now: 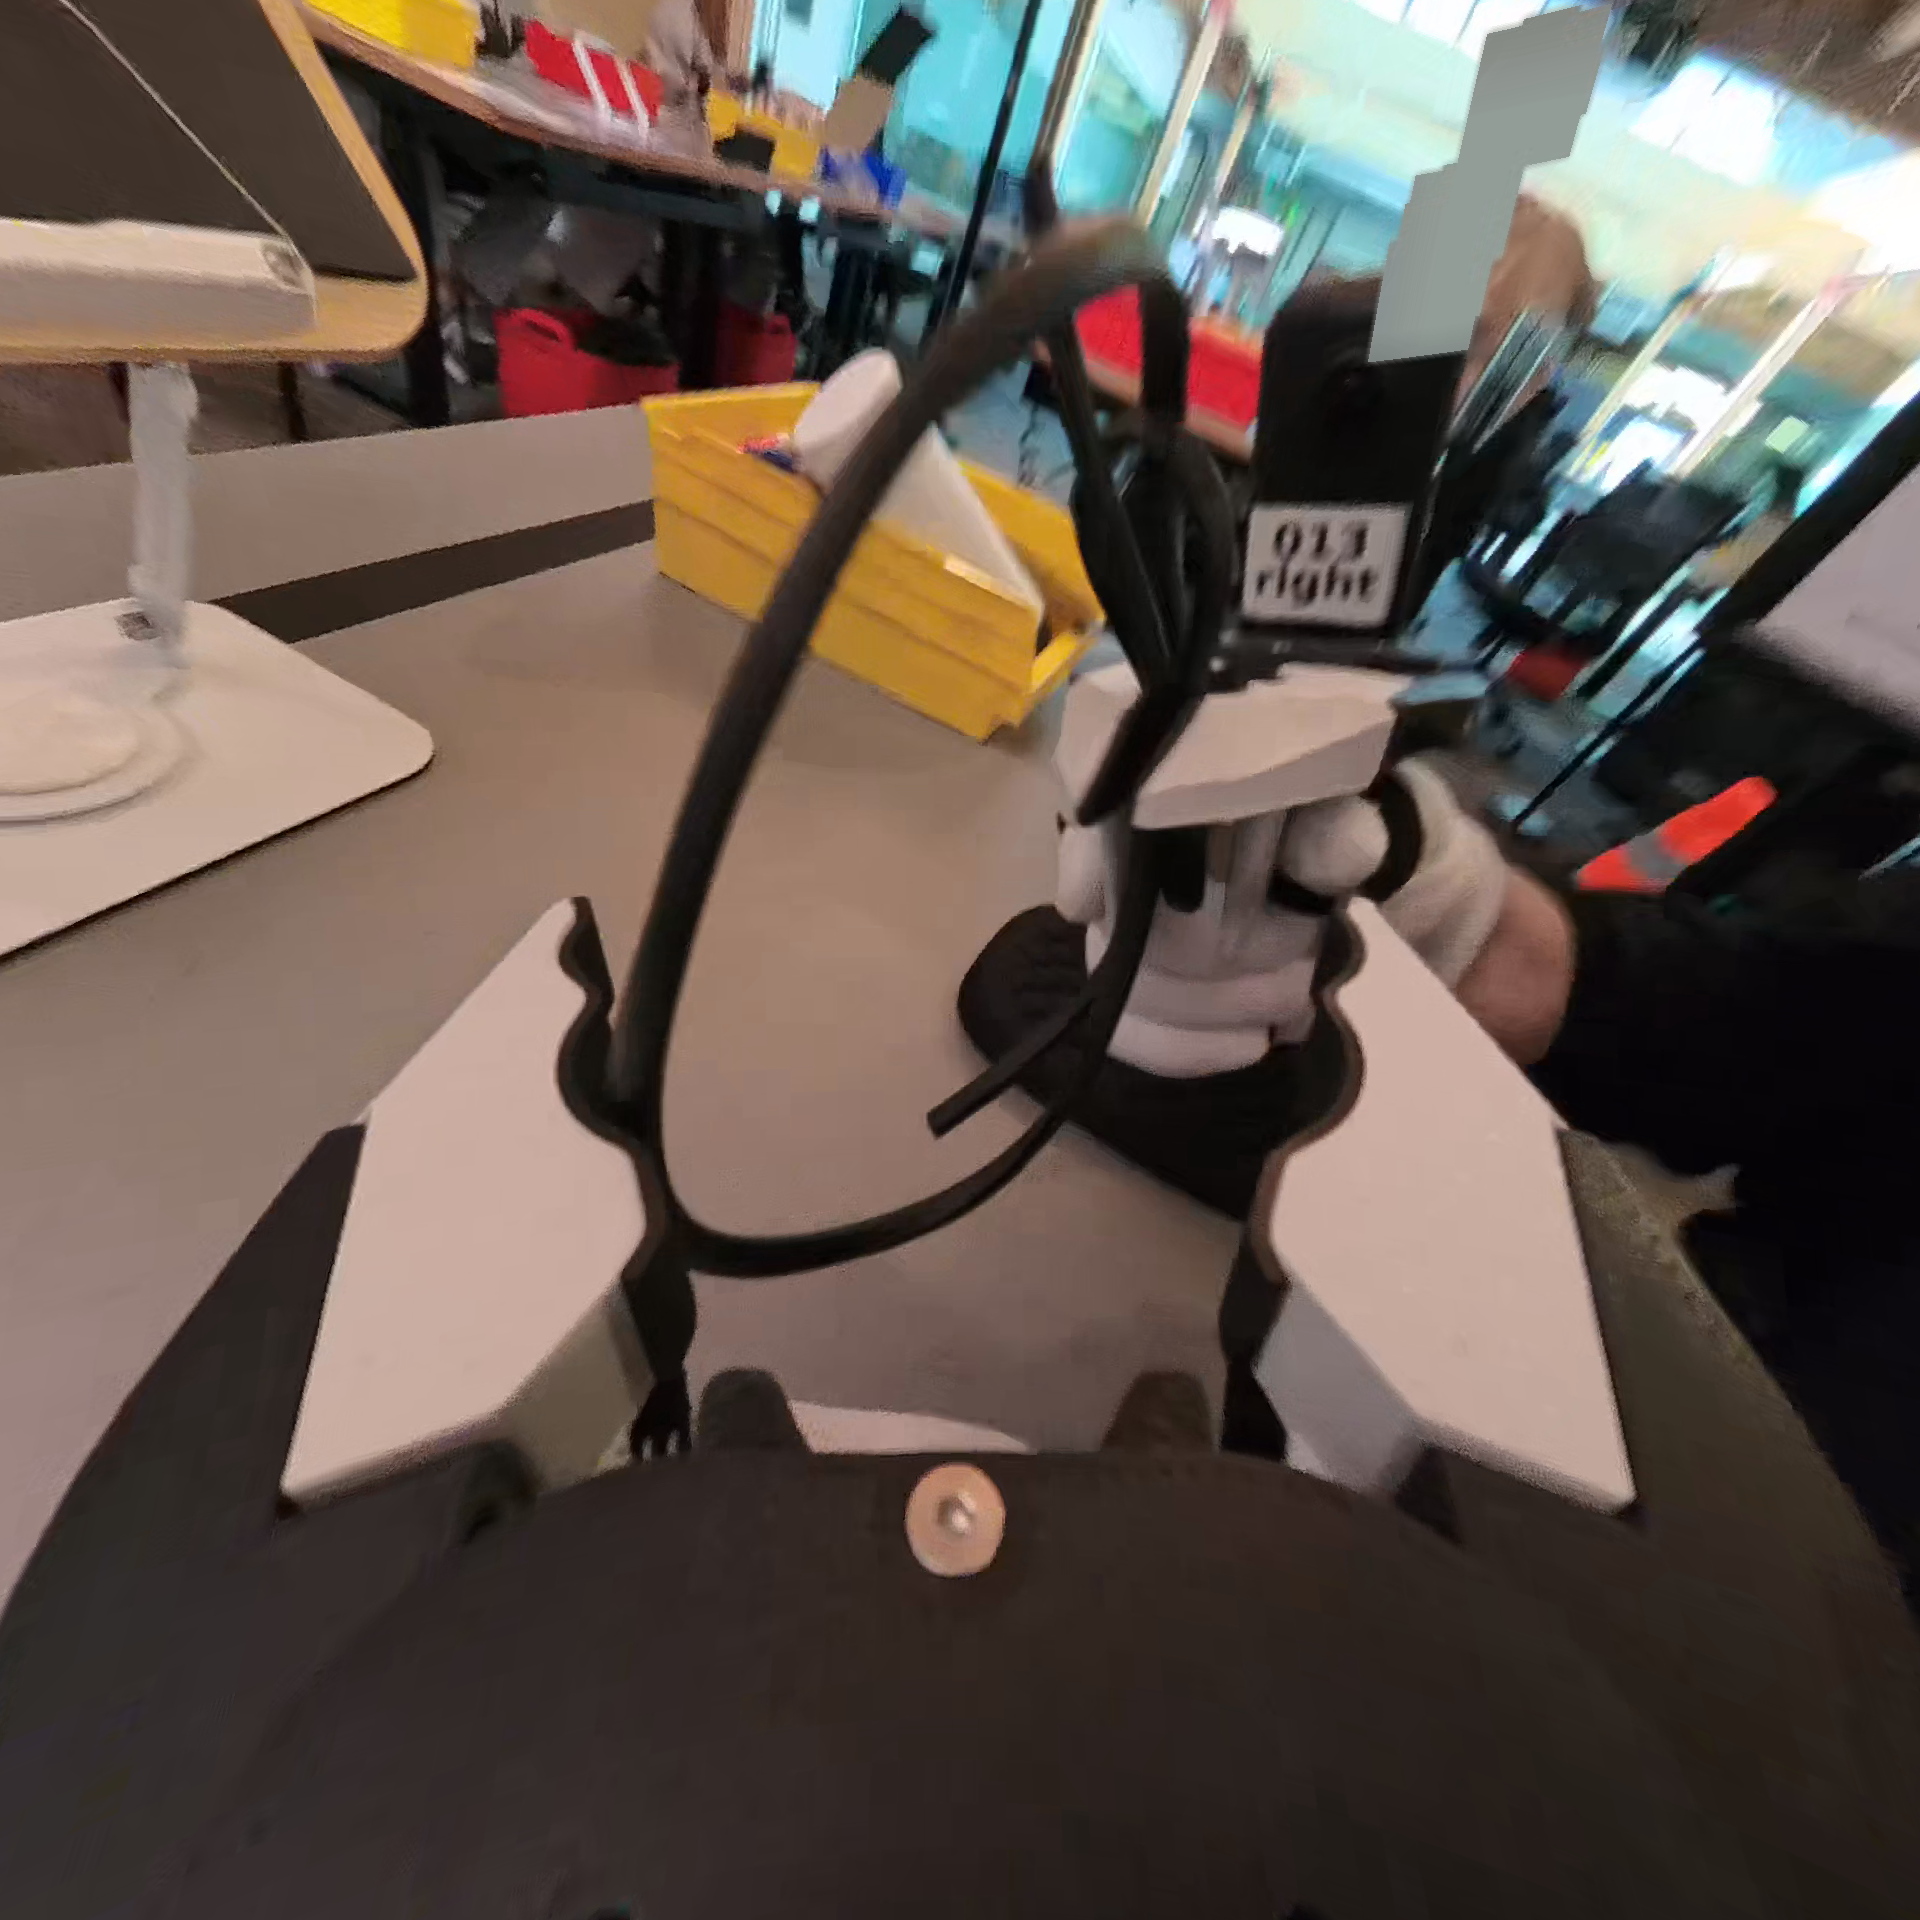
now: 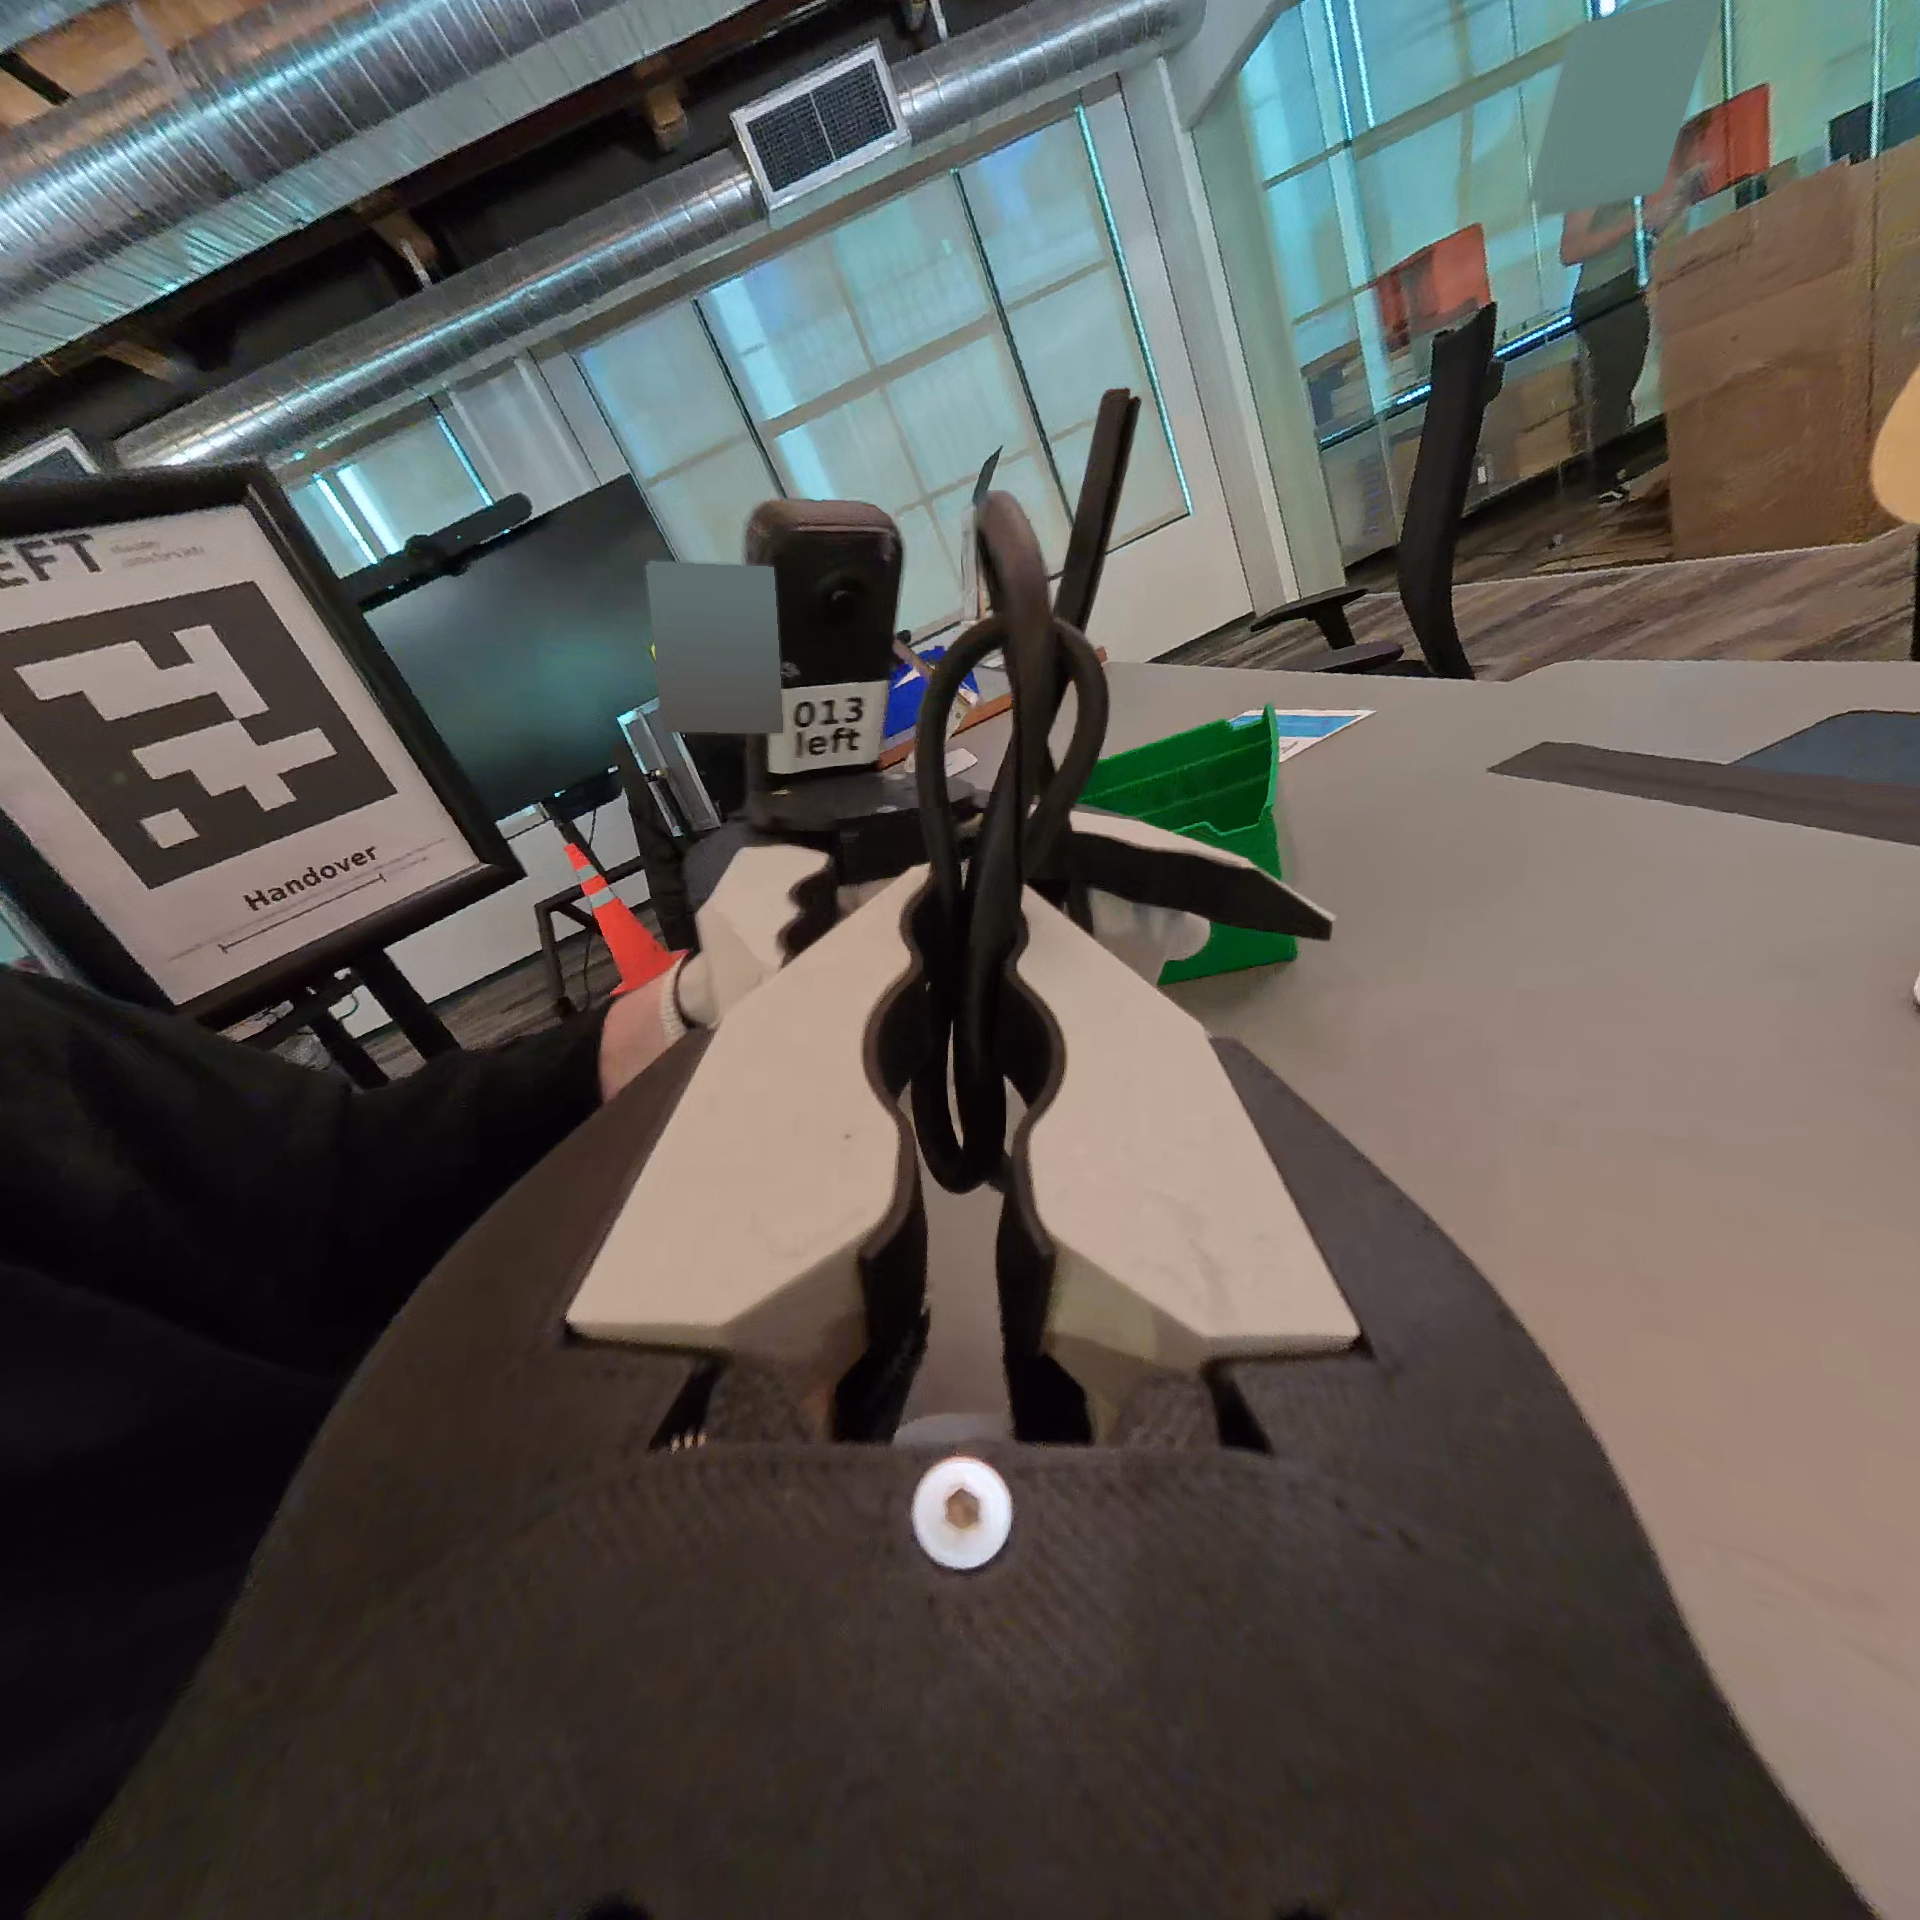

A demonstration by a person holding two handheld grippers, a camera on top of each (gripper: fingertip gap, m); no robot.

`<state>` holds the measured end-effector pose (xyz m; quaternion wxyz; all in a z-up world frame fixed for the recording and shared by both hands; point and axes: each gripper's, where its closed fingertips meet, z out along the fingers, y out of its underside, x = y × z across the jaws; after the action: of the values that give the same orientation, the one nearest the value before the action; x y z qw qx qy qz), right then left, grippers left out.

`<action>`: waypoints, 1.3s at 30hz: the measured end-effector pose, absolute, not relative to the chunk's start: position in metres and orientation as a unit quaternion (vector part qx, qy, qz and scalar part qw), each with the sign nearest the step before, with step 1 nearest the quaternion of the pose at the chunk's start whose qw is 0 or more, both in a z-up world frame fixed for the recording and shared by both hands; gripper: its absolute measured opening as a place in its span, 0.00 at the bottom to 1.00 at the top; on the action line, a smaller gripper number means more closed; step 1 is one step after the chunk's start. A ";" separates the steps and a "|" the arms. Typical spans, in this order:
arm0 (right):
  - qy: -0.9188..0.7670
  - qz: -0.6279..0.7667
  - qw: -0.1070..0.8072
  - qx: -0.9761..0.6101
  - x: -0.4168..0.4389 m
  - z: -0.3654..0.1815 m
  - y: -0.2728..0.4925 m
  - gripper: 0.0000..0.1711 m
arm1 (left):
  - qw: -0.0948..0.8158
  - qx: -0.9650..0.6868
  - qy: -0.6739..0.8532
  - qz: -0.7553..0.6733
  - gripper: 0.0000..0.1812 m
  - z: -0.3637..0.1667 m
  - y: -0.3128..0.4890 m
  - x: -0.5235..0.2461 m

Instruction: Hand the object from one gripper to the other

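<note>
Your right claw (image 2: 961, 1029) is pinched on the black looped cord (image 2: 997, 831) at mid frame of the right wrist view: its two pale fingers (image 2: 790, 1132) sit close together with the cord's strands gripped between their wavy black edges. The loops rise above the fingertips, and one flat end points toward the upper middle of the frame.

Your left claw (image 1: 961, 1039) is spread wide. In the left wrist view its white fingers (image 1: 468, 1174) stand well apart at lower left and lower right. The cord (image 1: 727, 779) arcs from the right claw (image 1: 1195, 748), at centre right, down through this open gap, passing just beside the inner edge of the left finger; whether it touches cannot be told.

A gloved hand (image 1: 1444, 883) holds the right claw's handle above the grey counter (image 1: 416, 935). A yellow bin (image 1: 862, 592) stands on the counter at upper centre, and a green bin (image 2: 1216, 800) shows right of centre in the right wrist view.
</note>
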<state>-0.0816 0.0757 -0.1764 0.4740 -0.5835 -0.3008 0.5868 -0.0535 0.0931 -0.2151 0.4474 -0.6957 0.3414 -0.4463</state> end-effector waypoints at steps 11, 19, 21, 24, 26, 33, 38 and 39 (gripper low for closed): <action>-0.259 0.571 0.492 -0.604 -0.085 -0.184 0.096 0.01 | 0.492 -0.747 0.320 -0.311 0.59 -0.230 0.108 -0.079; -0.255 0.573 0.493 -0.603 -0.085 -0.186 0.096 0.01 | 0.484 -0.743 0.274 -0.373 0.59 -0.233 0.091 -0.074; -0.255 0.573 0.494 -0.603 -0.084 -0.186 0.095 0.01 | 0.482 -0.748 0.277 -0.362 0.59 -0.240 0.094 -0.073; -0.251 0.569 0.498 -0.604 -0.081 -0.186 0.096 0.01 | 0.488 -0.746 0.238 -0.386 0.61 -0.238 0.096 -0.072; -0.246 0.568 0.501 -0.604 -0.078 -0.185 0.098 0.01 | 0.491 -0.746 0.229 -0.387 0.61 -0.240 0.094 -0.074; -0.236 0.567 0.509 -0.603 -0.074 -0.185 0.102 0.01 | 0.487 -0.757 0.219 -0.376 0.60 -0.251 0.095 -0.075; -0.230 0.563 0.515 -0.604 -0.072 -0.184 0.103 0.01 | 0.490 -0.761 0.165 -0.392 0.60 -0.256 0.101 -0.082; -0.228 0.563 0.514 -0.605 -0.072 -0.185 0.103 0.01 | 0.493 -0.759 0.173 -0.389 0.59 -0.257 0.099 -0.081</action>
<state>-0.0720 0.1034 -0.1845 0.5141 -0.6055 -0.2284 0.5630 -0.0806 0.0995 -0.2567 0.4927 -0.7588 0.1732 -0.3893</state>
